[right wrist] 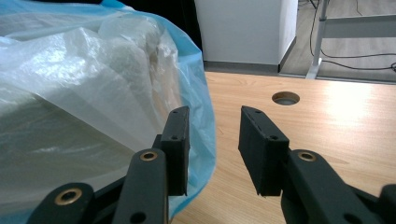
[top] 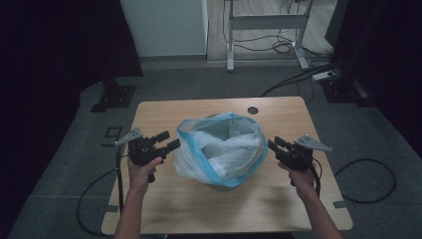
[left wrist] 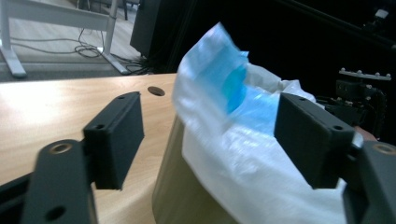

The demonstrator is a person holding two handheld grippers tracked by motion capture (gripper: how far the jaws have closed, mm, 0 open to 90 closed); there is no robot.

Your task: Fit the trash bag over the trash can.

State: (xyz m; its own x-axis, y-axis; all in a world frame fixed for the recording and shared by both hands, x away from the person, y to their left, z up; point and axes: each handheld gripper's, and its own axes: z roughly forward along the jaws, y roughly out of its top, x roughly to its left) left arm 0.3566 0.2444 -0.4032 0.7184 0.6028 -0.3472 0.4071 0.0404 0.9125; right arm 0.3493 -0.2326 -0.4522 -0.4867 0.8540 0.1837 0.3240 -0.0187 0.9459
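Observation:
A translucent white bag with a blue rim (top: 221, 149) lines a tan bin (left wrist: 182, 186) at the middle of the wooden table (top: 199, 204). My left gripper (top: 169, 140) hovers just left of the bag, held in a hand. Its jaws stand wide apart in the left gripper view (left wrist: 210, 112), and the bag's folded edge (left wrist: 233, 140) lies between them without a pad pressing on it. My right gripper (top: 274, 143) sits at the bag's right side. Its jaws (right wrist: 215, 116) are apart, the left one beside the blue rim (right wrist: 203, 107), nothing clamped.
A round cable hole (top: 253, 110) is in the table's far edge. Behind the table stand a white cabinet (top: 164, 27) and a desk frame (top: 266, 22) with cables on the floor. A black stand base (top: 113, 97) sits at the back left.

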